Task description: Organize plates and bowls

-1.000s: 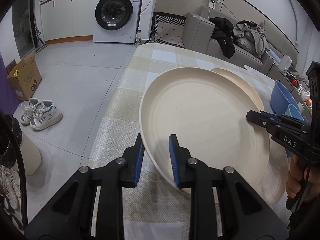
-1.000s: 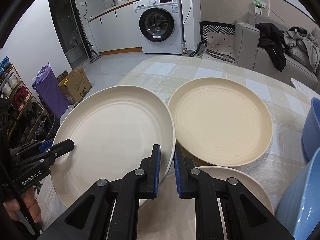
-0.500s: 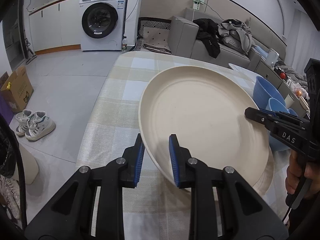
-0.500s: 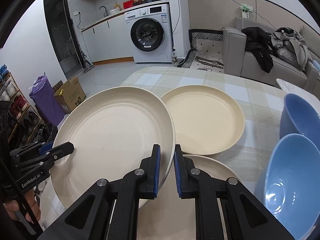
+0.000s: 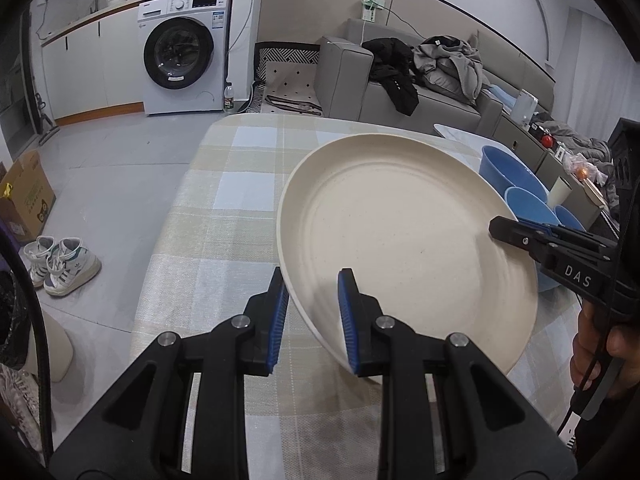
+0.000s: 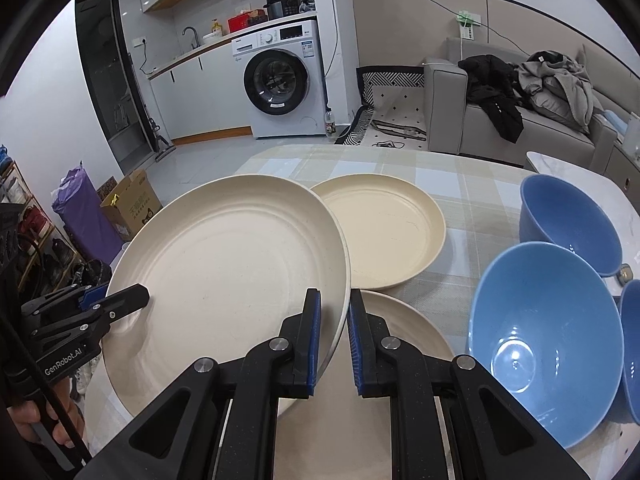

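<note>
The large cream round plate (image 6: 224,268) hung between both grippers, left gripper (image 5: 312,316) and right gripper (image 6: 334,336) each clamped on opposite rims, above another cream plate (image 6: 404,336).

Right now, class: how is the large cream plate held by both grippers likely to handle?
The large cream plate probably stays stiff: held only at opposite rim edges by the left gripper and right gripper, it shows no sag. Its smooth rim may slip. Being wide, it could tilt.

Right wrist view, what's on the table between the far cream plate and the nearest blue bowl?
Only bare checked tablecloth lies between the far plate and nearest bowl, in the right wrist view.
</note>
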`<state>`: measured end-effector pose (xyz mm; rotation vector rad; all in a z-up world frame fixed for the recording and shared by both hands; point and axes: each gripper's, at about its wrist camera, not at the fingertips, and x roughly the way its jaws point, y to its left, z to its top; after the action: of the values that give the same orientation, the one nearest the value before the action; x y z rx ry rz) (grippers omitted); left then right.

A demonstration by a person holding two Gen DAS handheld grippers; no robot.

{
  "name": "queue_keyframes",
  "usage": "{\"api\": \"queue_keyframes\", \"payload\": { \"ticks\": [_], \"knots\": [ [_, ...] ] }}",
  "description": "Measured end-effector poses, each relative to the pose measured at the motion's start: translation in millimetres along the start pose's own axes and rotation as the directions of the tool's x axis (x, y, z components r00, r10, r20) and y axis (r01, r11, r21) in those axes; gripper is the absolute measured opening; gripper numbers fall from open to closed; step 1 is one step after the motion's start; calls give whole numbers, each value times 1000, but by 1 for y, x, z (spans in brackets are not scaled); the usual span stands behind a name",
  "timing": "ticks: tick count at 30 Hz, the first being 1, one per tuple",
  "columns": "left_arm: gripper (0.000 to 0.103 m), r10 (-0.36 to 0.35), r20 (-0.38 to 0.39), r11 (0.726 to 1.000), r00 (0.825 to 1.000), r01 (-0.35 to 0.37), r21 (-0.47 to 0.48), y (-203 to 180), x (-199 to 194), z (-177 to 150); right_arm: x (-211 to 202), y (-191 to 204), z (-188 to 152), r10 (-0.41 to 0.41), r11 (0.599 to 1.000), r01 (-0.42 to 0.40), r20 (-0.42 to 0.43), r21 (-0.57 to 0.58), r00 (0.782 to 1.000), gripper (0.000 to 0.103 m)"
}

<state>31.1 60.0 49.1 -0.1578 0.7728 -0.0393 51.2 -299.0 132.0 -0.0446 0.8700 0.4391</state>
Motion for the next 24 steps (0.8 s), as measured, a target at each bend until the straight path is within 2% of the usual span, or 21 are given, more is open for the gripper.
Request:
{"api": "queue_keyframes", "payload": {
  "ticks": [10, 24],
  "knots": [
    [22, -27, -13, 999, 1000, 28, 45, -24, -5, -6, -20, -16, -18, -20, 998, 18, 18, 64, 1000, 14],
    [22, -24, -56, 995, 998, 29, 100, -40, 29, -9, -25, -27, -49, -66, 991, 65, 3, 118, 998, 14]
  ]
}}
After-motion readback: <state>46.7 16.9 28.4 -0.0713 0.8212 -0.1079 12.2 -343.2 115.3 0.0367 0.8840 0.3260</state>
